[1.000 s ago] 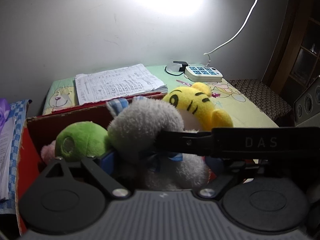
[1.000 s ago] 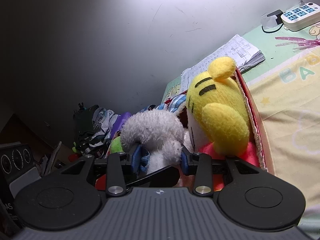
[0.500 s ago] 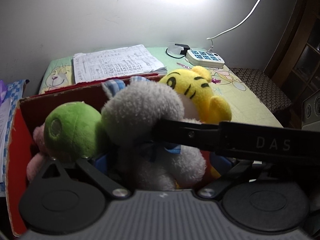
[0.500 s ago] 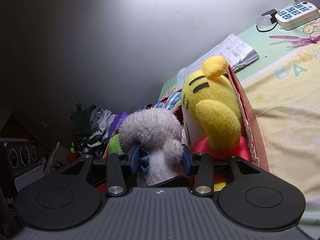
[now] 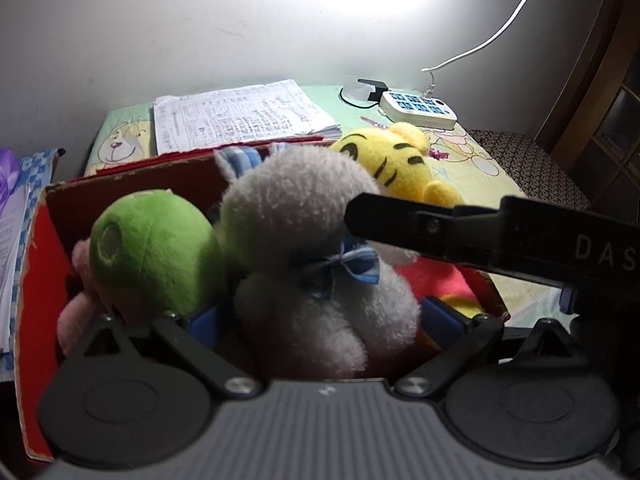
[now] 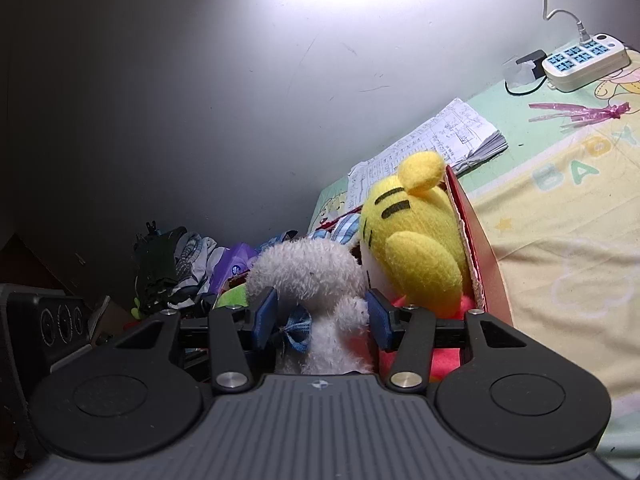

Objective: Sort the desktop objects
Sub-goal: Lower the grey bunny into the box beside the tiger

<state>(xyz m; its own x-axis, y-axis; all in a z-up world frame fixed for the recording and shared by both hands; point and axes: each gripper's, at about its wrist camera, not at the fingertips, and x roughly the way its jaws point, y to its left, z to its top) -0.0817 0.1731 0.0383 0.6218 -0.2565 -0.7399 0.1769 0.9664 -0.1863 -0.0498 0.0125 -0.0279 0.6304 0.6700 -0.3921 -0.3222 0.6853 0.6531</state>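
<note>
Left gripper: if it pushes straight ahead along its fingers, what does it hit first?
The white plush toy. It sits between the left gripper fingers, directly ahead. Behind it lies the back wall of the red box, then the paper stack. Depth is hard to judge in the fisheye view.

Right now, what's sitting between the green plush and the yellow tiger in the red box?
The white plush bear with a blue bow sits between the green plush and the yellow tiger, clearest in the left wrist view.

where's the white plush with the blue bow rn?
In the red box, between the green plush on its left and the yellow tiger plush on its right in the left wrist view; the white plush sits centre.
</note>
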